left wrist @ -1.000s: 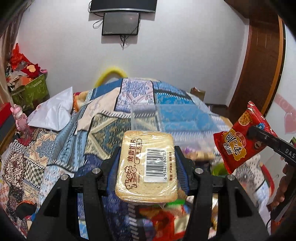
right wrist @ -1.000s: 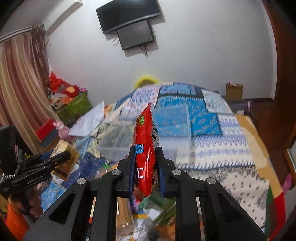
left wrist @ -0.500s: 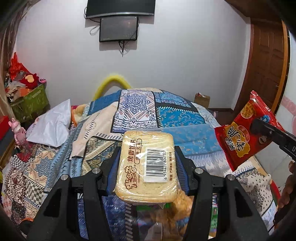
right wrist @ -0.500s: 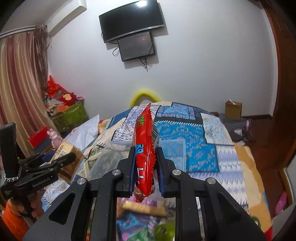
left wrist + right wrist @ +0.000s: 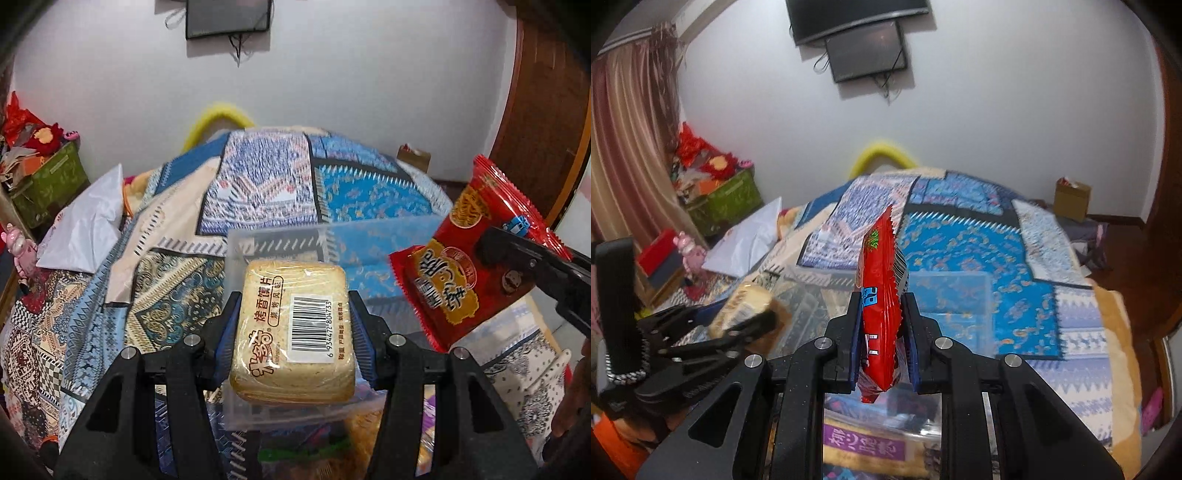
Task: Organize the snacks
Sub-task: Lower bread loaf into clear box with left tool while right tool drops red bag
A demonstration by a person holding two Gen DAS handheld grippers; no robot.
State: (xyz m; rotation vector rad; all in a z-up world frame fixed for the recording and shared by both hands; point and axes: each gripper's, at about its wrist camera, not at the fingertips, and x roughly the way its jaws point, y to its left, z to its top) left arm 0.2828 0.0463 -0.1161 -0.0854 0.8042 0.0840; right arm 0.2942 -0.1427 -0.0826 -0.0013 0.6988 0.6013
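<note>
While the left gripper [image 5: 293, 325] clamps the stiff, brittle toast pack [image 5: 293, 328] by its sides, the right gripper [image 5: 882, 328] pinches the light, crinkly red snack bag [image 5: 881, 295] mid-body.

Bread pack [image 5: 293, 321] front: 烤香馍片
Bread pack barcode label: 6 934472 804733
Purple pack [image 5: 864, 448], below red packet [image 5: 881, 314]: characters, partly legible

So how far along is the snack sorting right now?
Done: a purple packet already lies in the clear bin. In hand: left tongs grip the toast-slice pack, right tongs the red snack bag. Left: dropping both in.
</note>
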